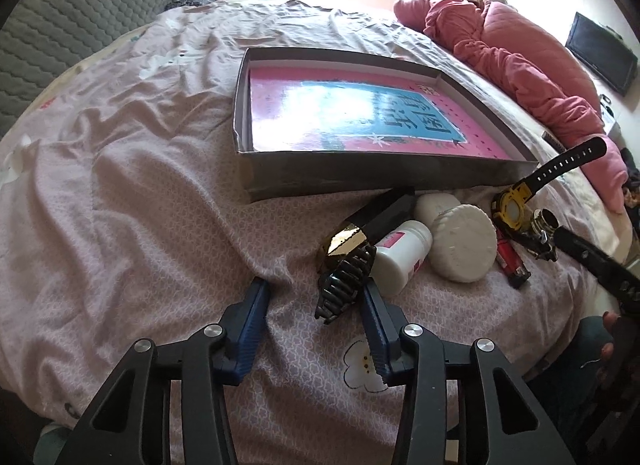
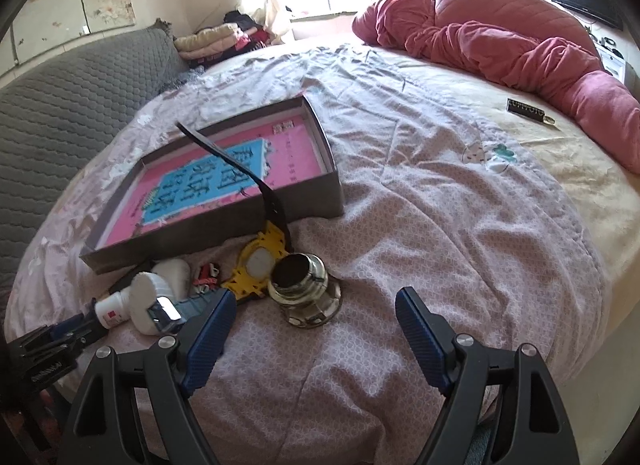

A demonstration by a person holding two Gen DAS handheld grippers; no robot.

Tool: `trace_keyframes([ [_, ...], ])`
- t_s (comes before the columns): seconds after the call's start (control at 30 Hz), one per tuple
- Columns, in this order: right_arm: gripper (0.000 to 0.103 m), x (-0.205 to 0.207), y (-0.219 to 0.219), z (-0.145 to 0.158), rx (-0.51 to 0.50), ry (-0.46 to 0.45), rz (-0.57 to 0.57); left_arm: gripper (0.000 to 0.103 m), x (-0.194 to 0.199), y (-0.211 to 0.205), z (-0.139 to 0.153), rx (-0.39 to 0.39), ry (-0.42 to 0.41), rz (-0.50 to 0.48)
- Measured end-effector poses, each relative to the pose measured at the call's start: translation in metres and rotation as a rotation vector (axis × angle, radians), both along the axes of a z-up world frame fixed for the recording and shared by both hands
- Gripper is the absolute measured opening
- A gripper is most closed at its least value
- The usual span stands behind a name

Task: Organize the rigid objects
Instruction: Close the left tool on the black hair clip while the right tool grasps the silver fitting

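Bedspread (image 1: 132, 201) in pale pink, rumpled, spread under everything. Shallow grey box (image 1: 360, 173) lying open on it, with a pink and blue book (image 1: 352, 113) flat inside. Just in front of the box's near wall, a huddle of small items: black and gold hair clipper (image 1: 356, 249) with its comb teeth pointing toward the camera, white pill bottle (image 1: 402, 253) on its side touching the clipper, round white jar (image 1: 464, 243) beside that, red lighter (image 1: 510, 257) tucked behind the jar, yellow watch (image 1: 510, 205) with one black strap raised over the box's corner, and a brassy metal cup (image 2: 302, 291) closest to the right-hand claw.

Left gripper (image 1: 316, 301) low over the bedspread, jaws spread wide, gripping nothing — right finger (image 1: 374, 317) just beside the clipper's comb, maybe touching, hard to tell; left finger well clear on bare cloth.

Right gripper (image 2: 312, 315) likewise wide open and empty, hovering near the metal cup, which sits between and just beyond the blue pads (image 2: 210, 329). Left pad overlapping the white jar's edge from this angle; contact not discernible.

Farther off: pink quilt (image 2: 500, 41) heaped along the bed's far side, a small dark remote (image 2: 525, 109) near it, grey quilted headboard (image 2: 60, 105) at the left — all well apart from the cluster.
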State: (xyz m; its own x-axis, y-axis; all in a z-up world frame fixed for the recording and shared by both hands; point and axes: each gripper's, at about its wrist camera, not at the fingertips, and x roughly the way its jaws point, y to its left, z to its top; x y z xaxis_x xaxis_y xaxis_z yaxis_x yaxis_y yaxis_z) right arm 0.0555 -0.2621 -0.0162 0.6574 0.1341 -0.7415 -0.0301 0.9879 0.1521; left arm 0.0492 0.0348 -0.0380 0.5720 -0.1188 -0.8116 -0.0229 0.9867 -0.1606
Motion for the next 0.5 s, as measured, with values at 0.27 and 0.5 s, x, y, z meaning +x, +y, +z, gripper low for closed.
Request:
trace_keyframes([
  [0.27,0.079,0.012,0.007,-0.009,-0.065,0.017,0.021,0.04,0.002,0.004,-0.002,-0.027,-0.007,0.004],
  [0.5,0.055,0.02,0.02,-0.016,-0.127,0.017,0.072,0.028,0.002,0.009,-0.002,-0.043,-0.019,0.02],
])
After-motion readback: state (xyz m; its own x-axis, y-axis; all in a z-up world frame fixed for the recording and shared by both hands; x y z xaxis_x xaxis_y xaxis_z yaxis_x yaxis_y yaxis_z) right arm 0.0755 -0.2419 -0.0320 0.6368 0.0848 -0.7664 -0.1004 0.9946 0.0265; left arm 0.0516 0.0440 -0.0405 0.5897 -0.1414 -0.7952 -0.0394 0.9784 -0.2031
